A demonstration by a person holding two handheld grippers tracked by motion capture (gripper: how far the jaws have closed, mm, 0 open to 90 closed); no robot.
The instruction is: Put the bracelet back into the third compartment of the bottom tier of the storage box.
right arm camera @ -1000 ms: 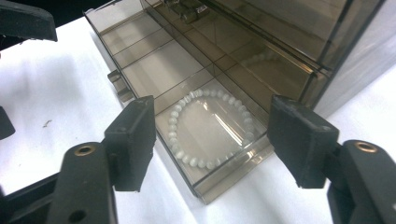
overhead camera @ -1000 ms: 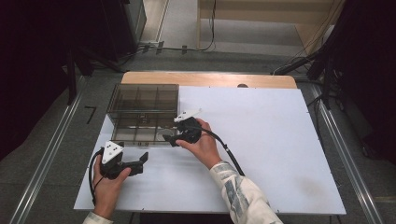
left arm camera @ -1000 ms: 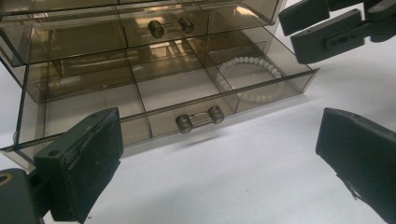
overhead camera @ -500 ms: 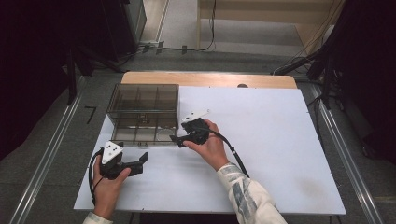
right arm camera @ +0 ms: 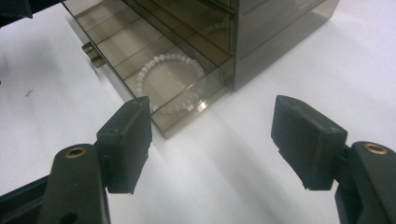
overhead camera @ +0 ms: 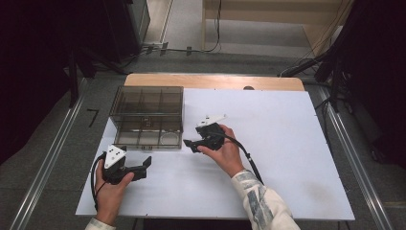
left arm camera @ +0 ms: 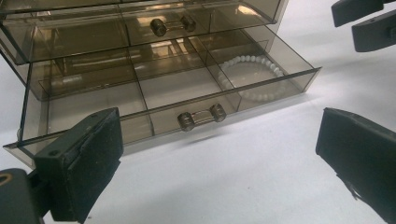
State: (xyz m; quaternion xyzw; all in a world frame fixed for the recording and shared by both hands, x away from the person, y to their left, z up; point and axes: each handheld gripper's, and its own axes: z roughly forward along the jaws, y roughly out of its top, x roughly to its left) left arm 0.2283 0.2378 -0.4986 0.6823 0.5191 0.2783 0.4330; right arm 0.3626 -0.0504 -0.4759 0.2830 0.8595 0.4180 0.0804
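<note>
Left gripper [overhead camera: 146, 164] near desk's front-left corner, jaws wide, empty, aimed at drawer handle, likely staged for push or pull. Right gripper [overhead camera: 187, 143] just off drawer's right corner, jaws wide, empty, seemingly poised over bracelet compartment. Smoky transparent plastic drawer organiser [overhead camera: 147, 116] by white desk's [overhead camera: 287, 143] left edge; bottom drawer [left arm camera: 187, 93] pulled out, white beaded bracelet [right arm camera: 168, 79] lying in rightmost compartment, reachable from above.
</note>
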